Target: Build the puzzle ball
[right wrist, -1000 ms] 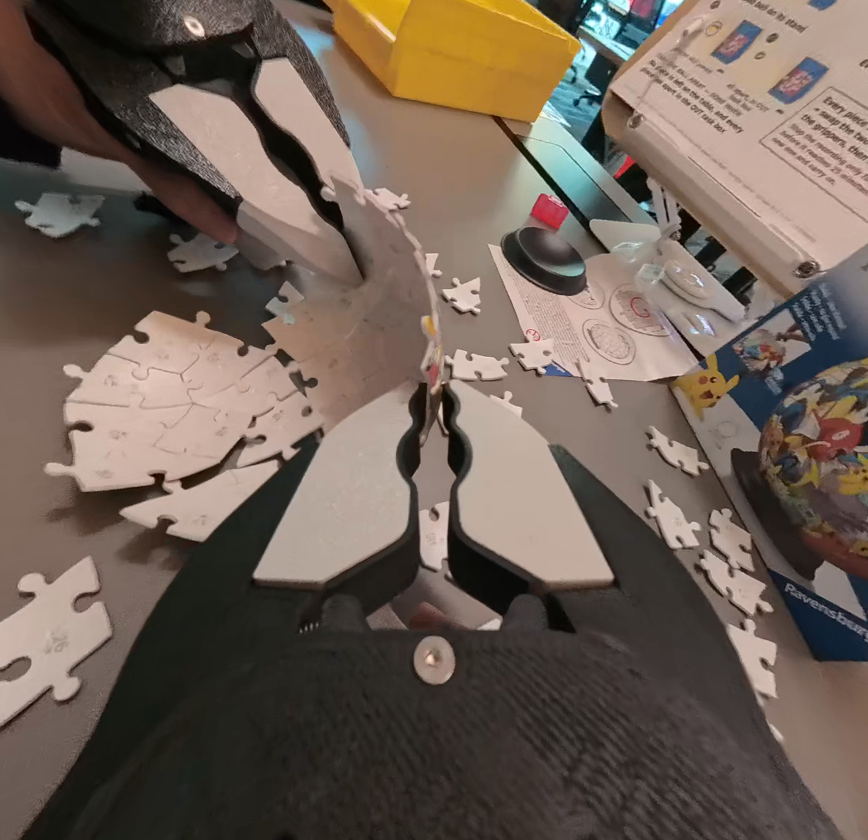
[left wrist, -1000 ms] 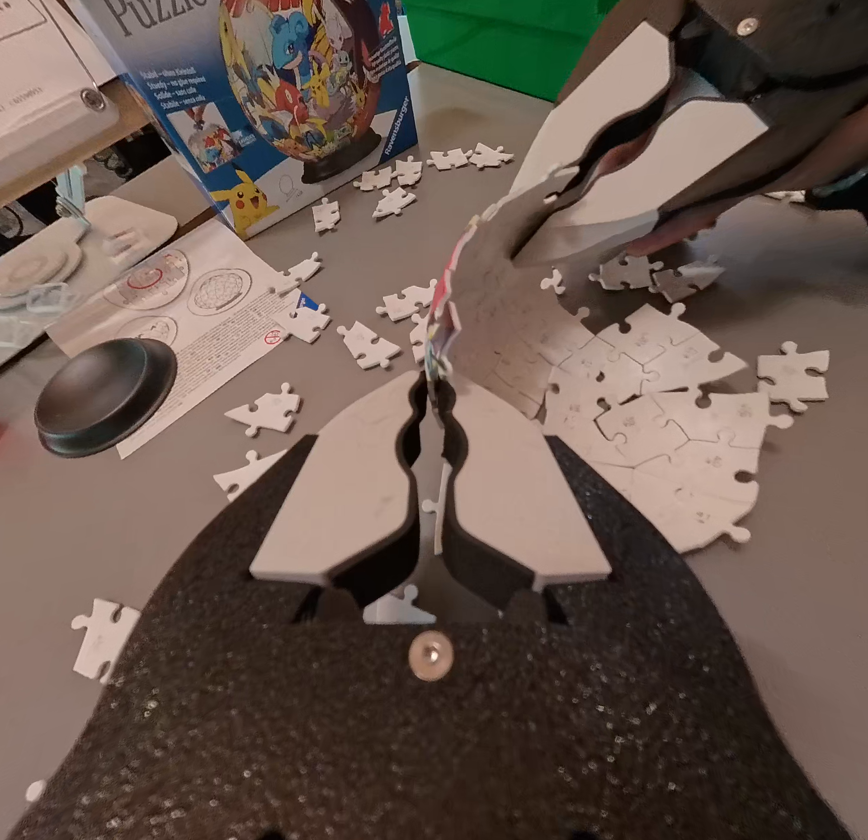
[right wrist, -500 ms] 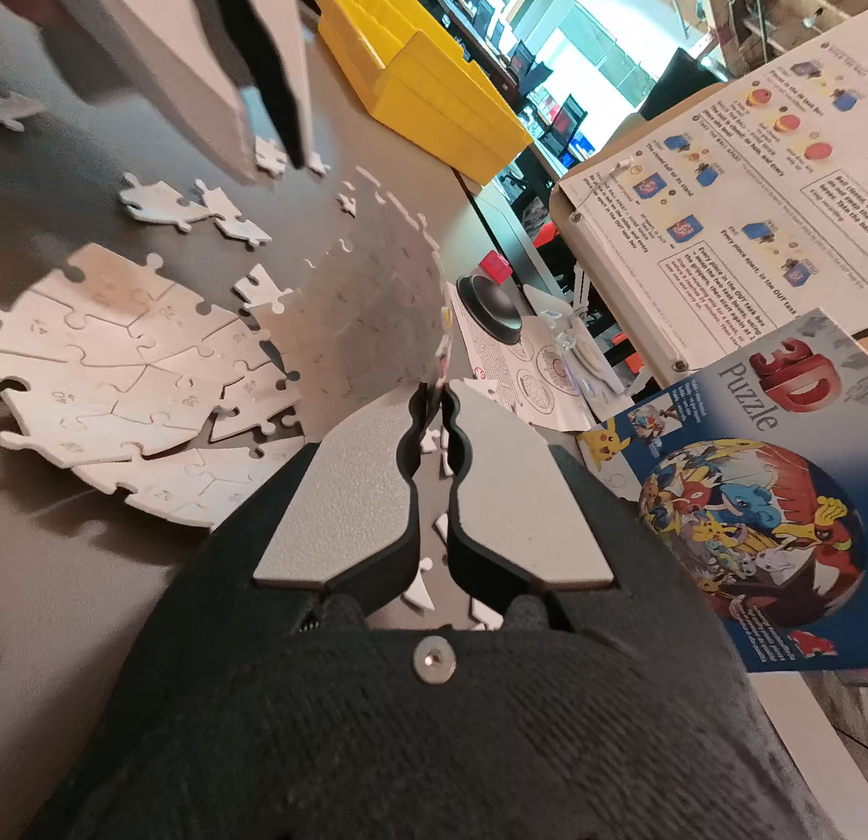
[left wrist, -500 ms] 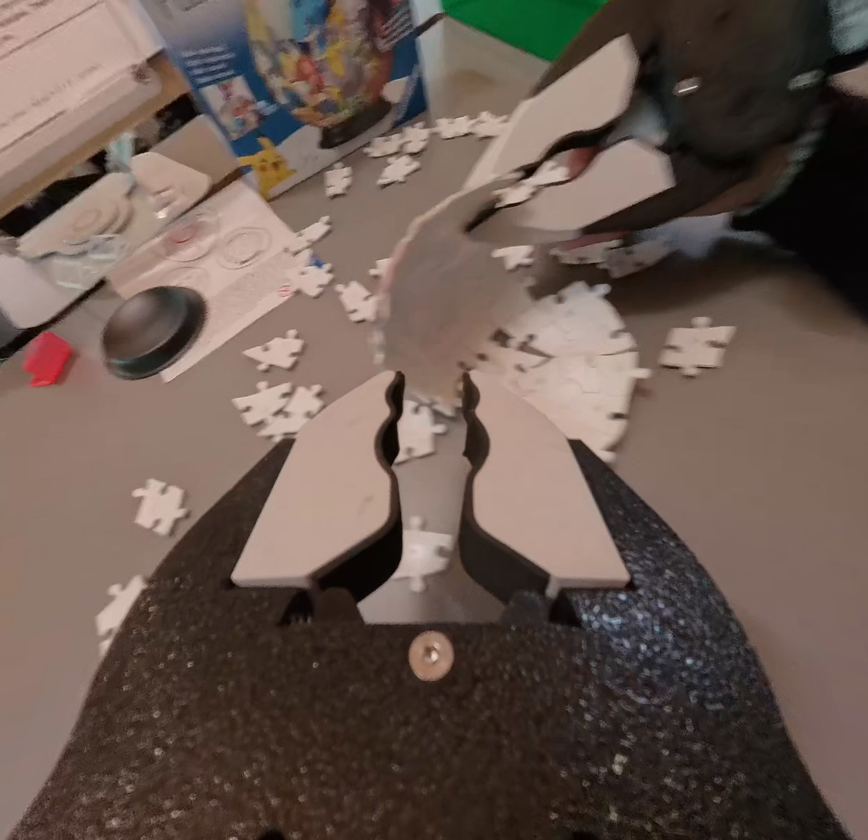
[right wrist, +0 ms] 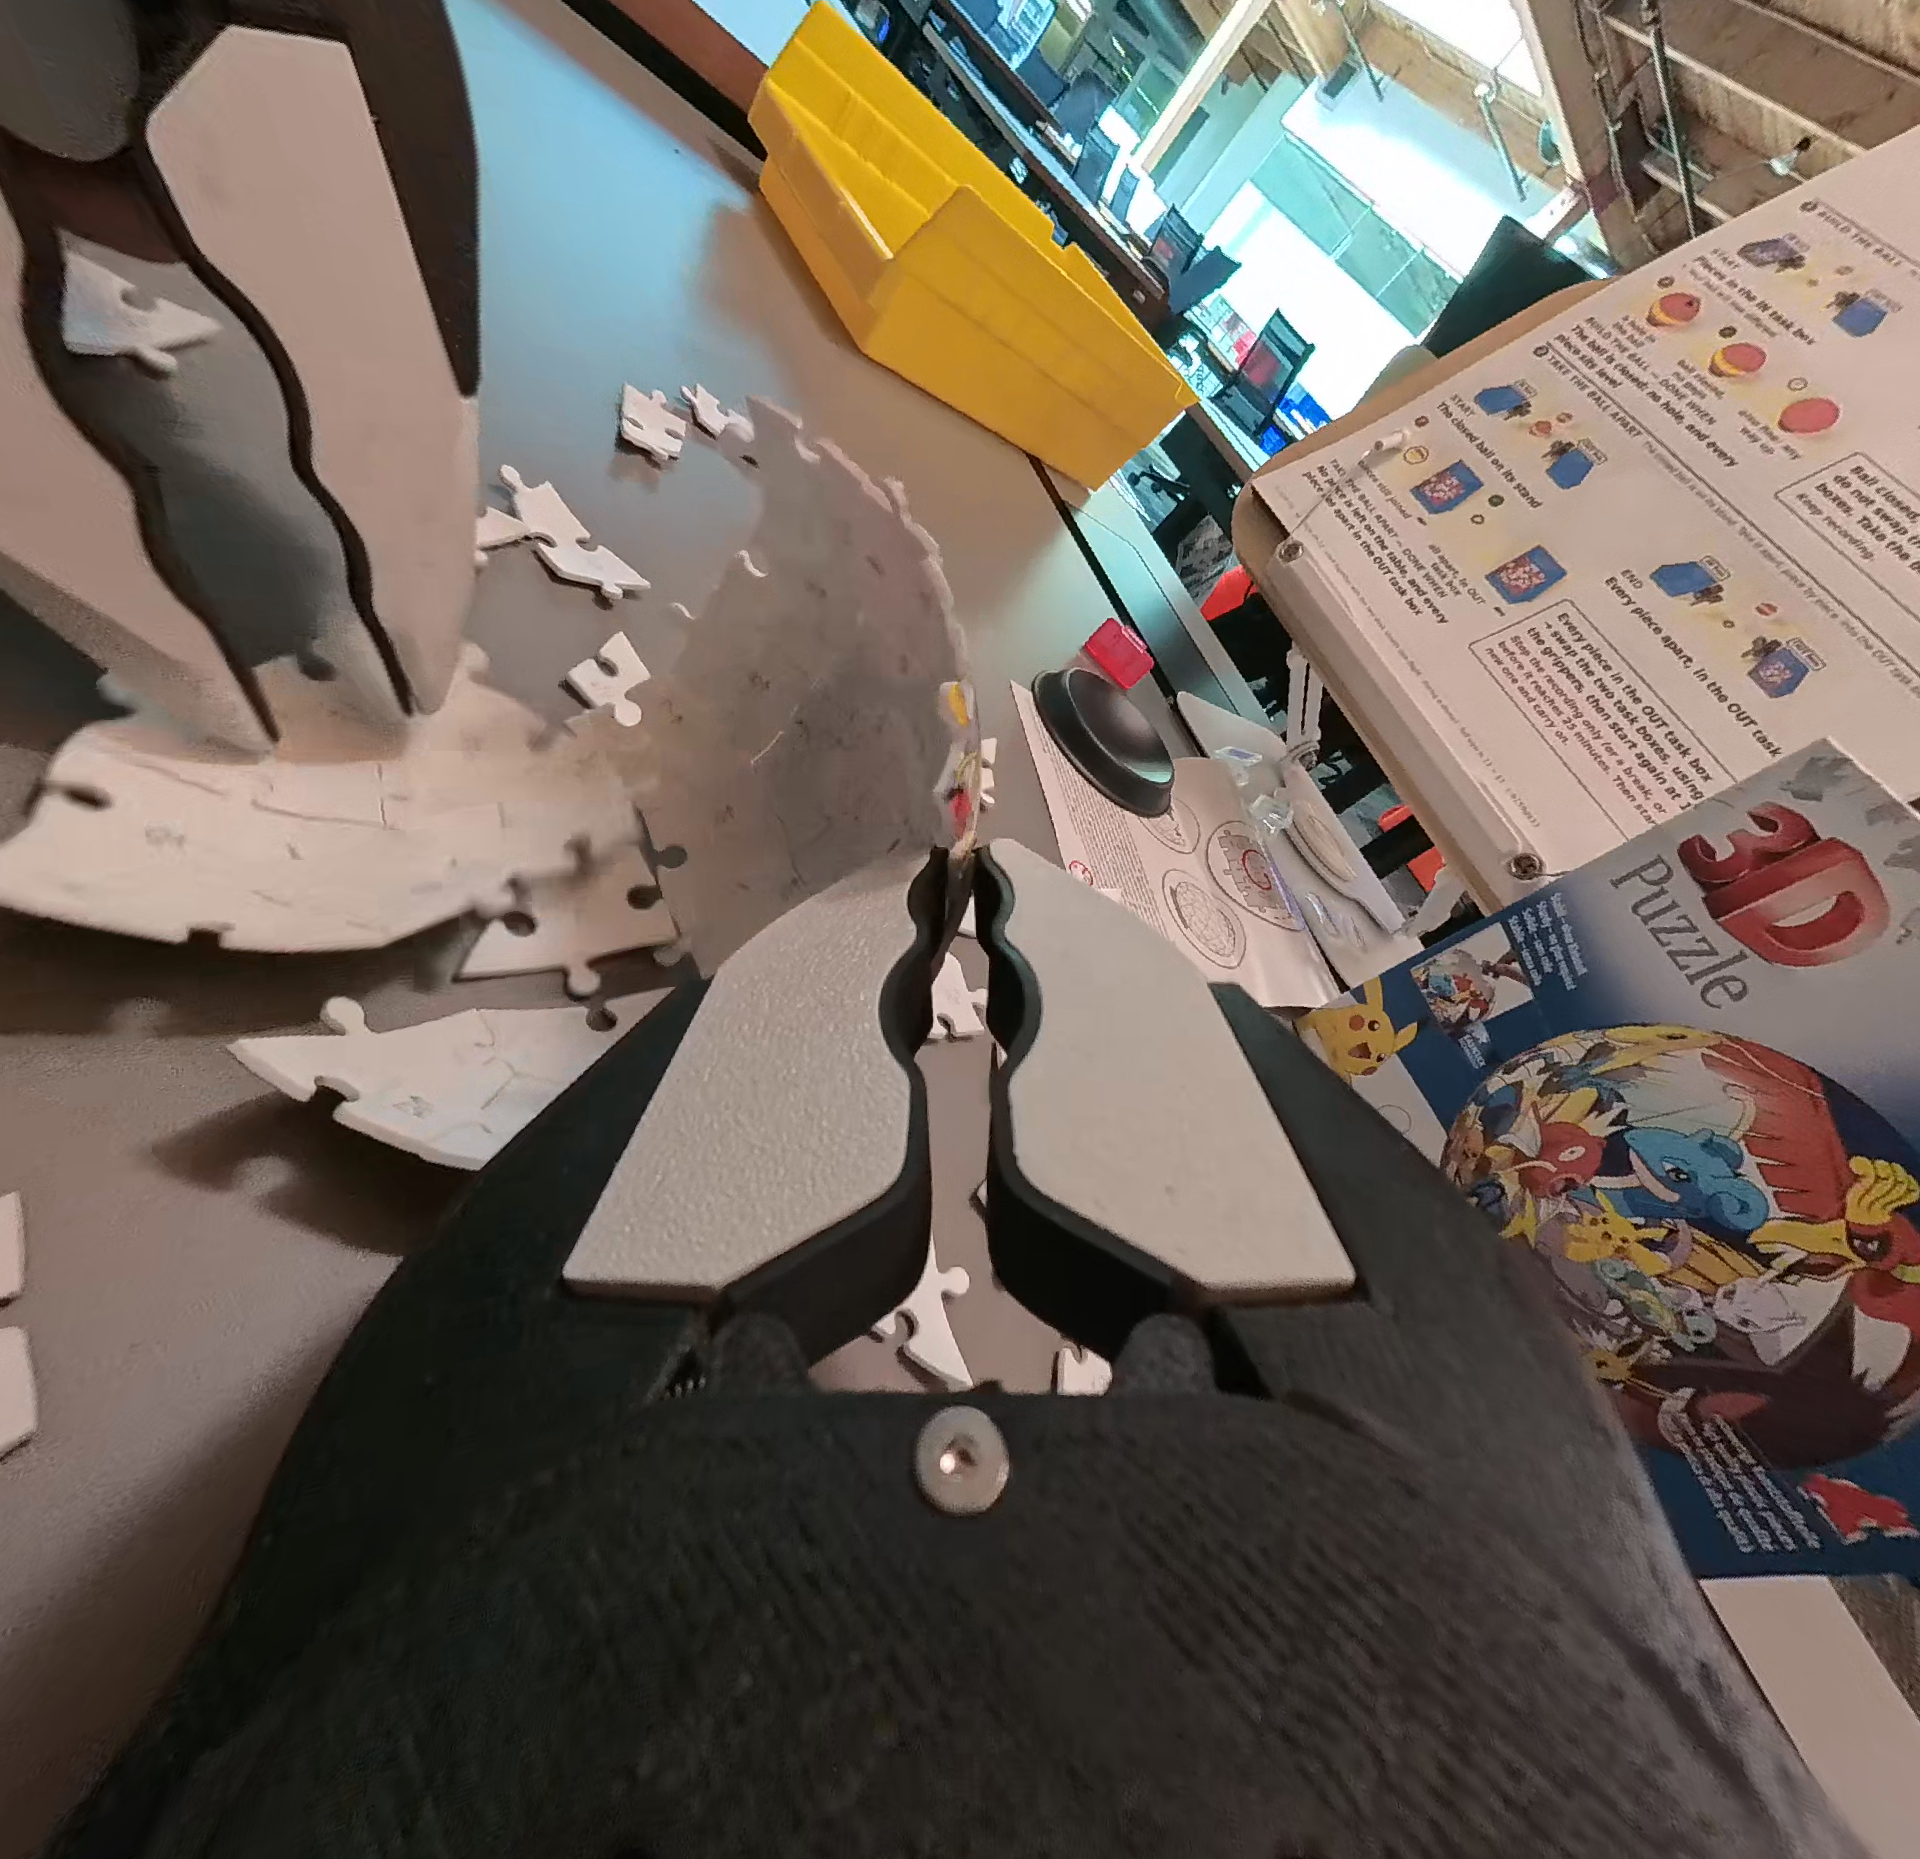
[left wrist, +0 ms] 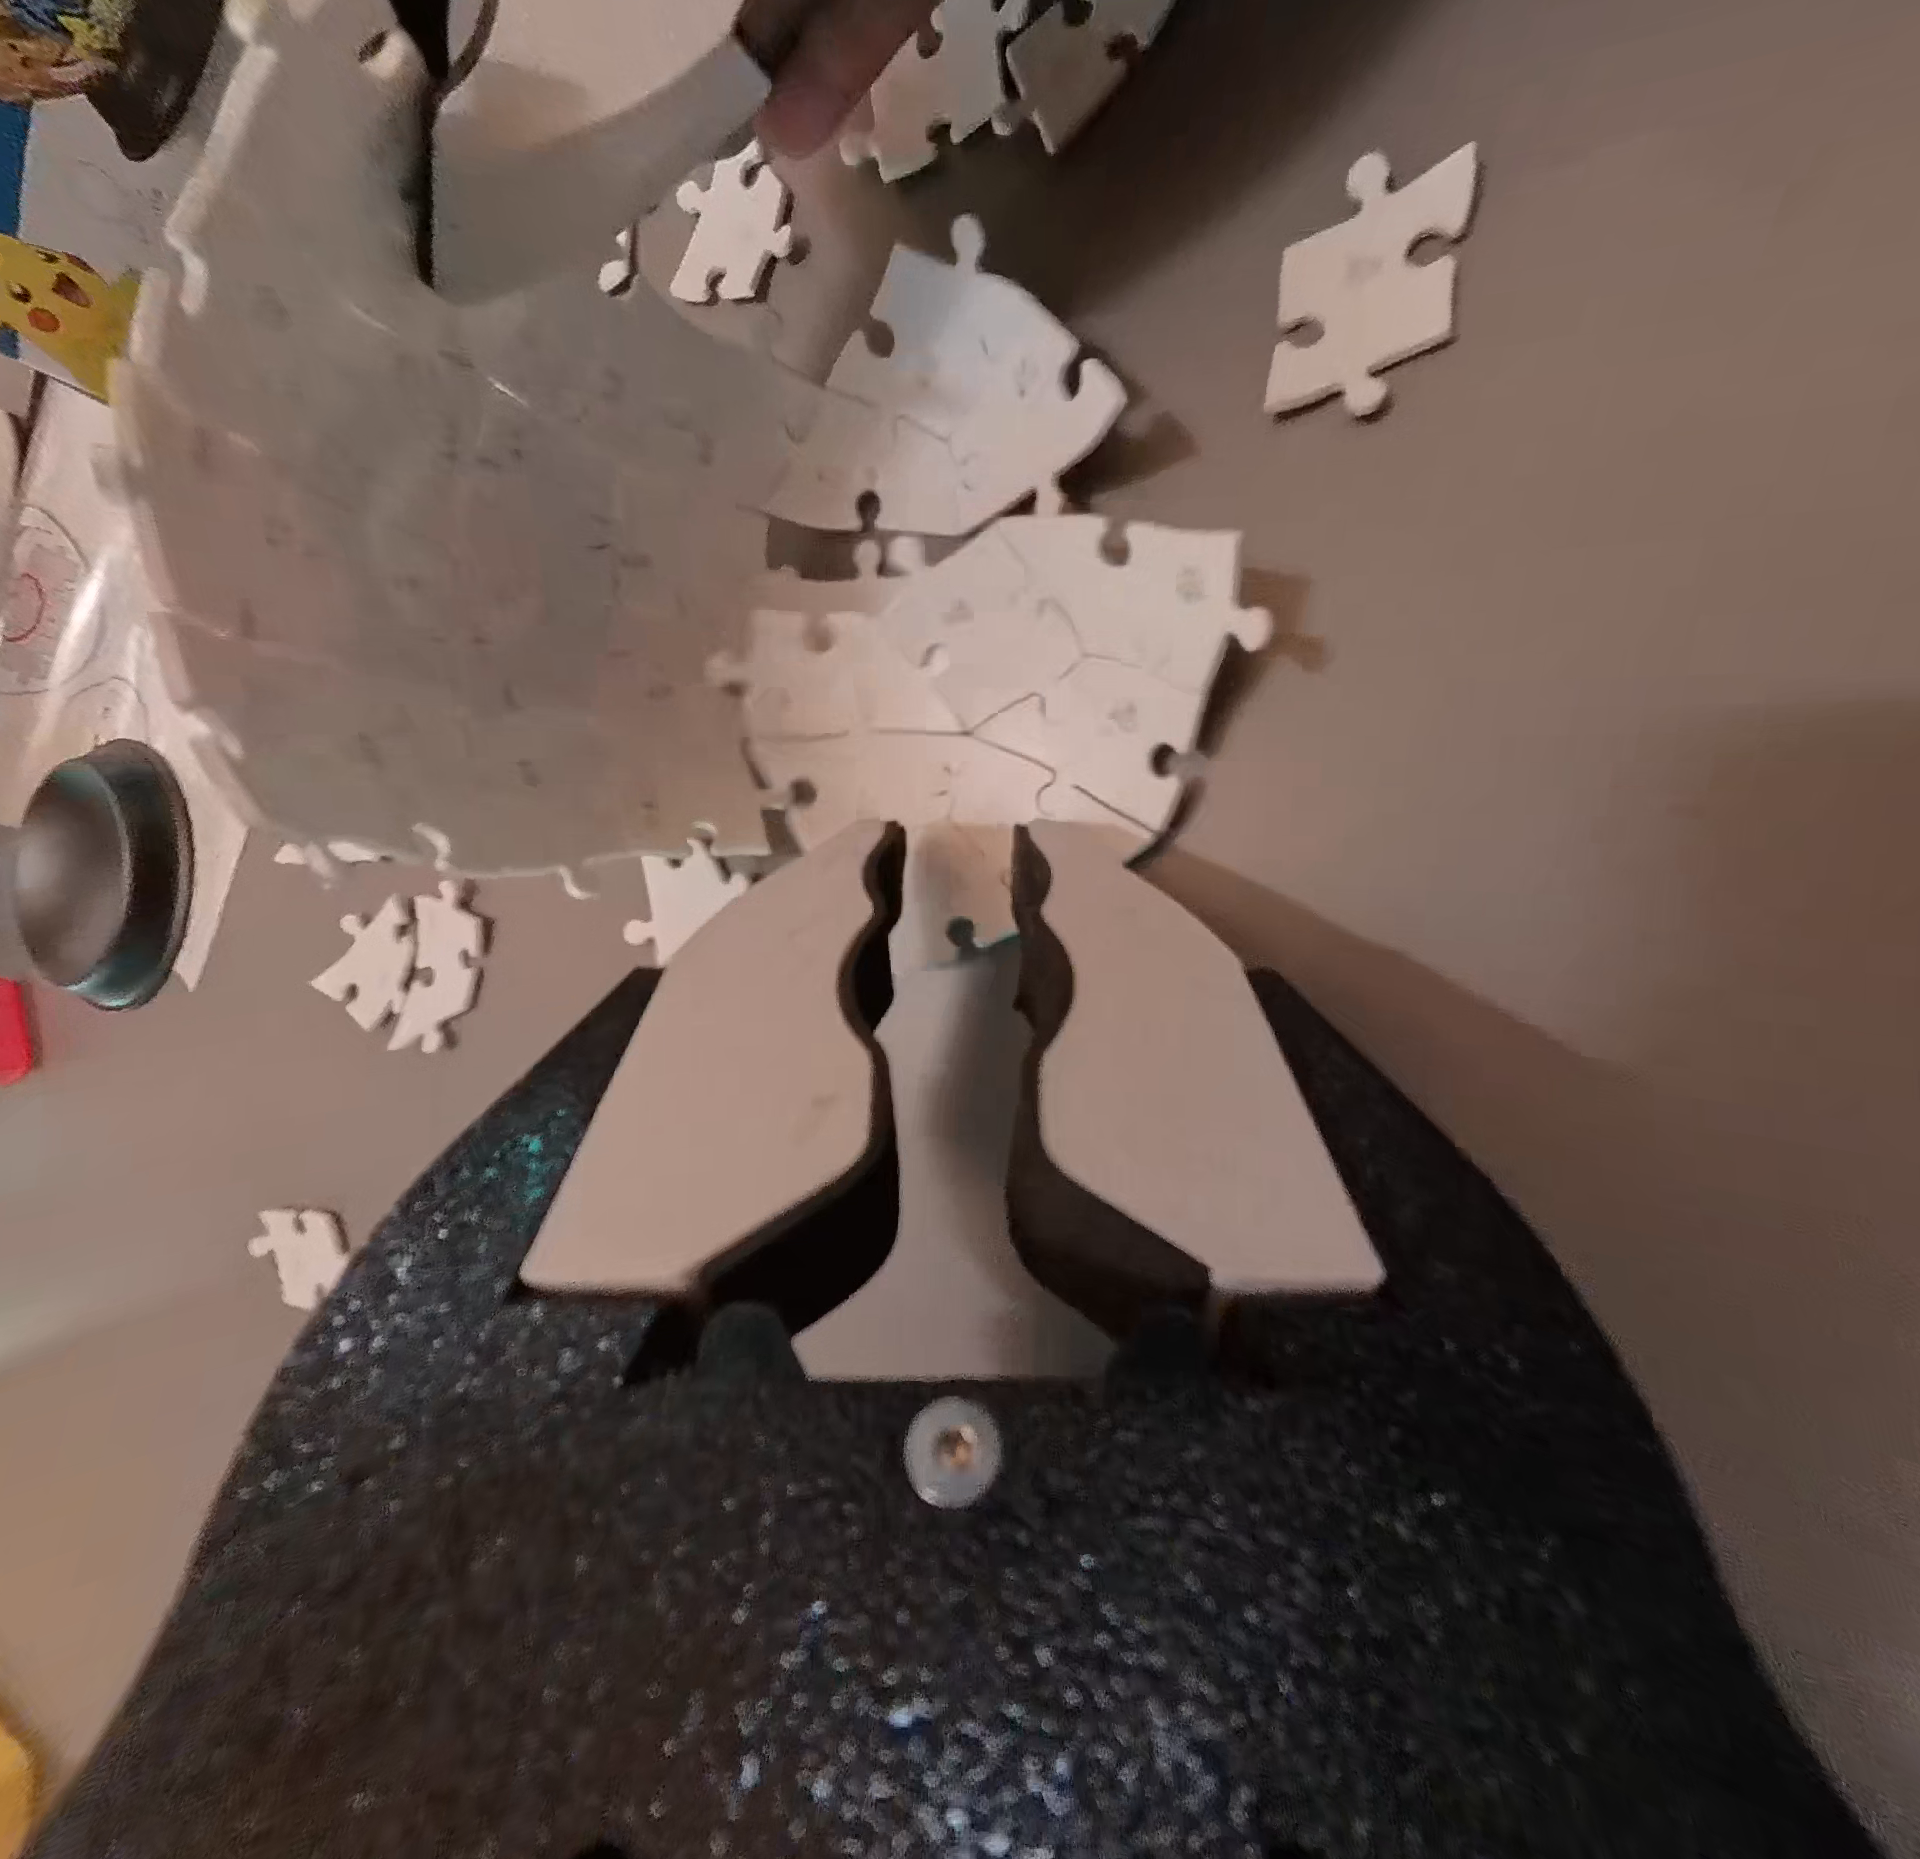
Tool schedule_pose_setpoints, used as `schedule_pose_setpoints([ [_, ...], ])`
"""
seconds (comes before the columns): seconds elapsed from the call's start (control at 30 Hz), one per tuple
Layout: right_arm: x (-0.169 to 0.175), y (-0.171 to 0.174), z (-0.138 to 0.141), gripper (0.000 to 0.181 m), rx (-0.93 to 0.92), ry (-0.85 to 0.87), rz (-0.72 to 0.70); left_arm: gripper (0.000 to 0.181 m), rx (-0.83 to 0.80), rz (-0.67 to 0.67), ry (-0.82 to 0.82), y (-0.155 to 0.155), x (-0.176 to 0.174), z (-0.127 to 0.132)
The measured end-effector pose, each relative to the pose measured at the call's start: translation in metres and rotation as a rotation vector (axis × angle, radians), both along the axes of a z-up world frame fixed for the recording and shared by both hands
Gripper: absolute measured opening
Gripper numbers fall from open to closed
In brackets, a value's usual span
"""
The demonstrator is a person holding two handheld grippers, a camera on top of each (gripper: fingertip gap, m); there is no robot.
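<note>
On the grey table (left wrist: 1558, 666) I see a flat assembled puzzle section (left wrist: 1039, 666) among loose pieces. My right gripper (right wrist: 961, 859) is clamped on the rim of the curved puzzle shell (right wrist: 810, 687), raised just beside that section. My left gripper (left wrist: 956, 843) hangs parted above the flat section, gripping nothing.

A grey bench (right wrist: 623, 282) runs toward a bright, open workroom where daylight pours through tall windows (right wrist: 1340, 188); dark office chairs (right wrist: 1273, 355) stand beyond its far edge.
</note>
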State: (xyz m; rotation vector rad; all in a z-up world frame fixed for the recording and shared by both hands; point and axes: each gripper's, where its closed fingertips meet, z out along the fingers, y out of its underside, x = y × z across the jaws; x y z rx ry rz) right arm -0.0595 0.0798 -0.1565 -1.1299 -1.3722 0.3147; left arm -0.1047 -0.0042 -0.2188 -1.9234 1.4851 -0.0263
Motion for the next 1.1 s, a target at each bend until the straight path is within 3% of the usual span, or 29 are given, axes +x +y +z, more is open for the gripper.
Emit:
schedule_pose_setpoints([
  [0.2, 0.000, 0.001, 0.000, 0.005, 0.005, 0.001, -0.009, 0.018, 0.012, 0.018, 0.022, 0.009, -0.004, 0.010],
  [0.33, 0.000, 0.003, -0.001, 0.005, 0.003, 0.001, -0.014, 0.019, 0.033, 0.006, -0.032, 0.006, 0.015, 0.023],
  [0.43, -0.001, 0.002, -0.001, 0.005, 0.002, 0.004, -0.010, 0.021, 0.060, -0.011, 0.011, 0.012, 0.021, 0.014],
  [0.67, 0.001, 0.003, -0.001, 0.005, 0.005, -0.003, -0.018, 0.007, -0.008, 0.164, 0.092, 0.011, 0.000, -0.004],
  [0.93, 0.001, 0.003, -0.001, 0.005, 0.003, -0.002, -0.019, 0.000, -0.122, 0.454, -0.033, -0.005, -0.013, -0.006],
  [1.1, 0.000, 0.003, -0.001, 0.005, 0.002, 0.000, -0.018, 0.000, -0.134, 0.475, -0.044, -0.007, -0.012, -0.006],
])
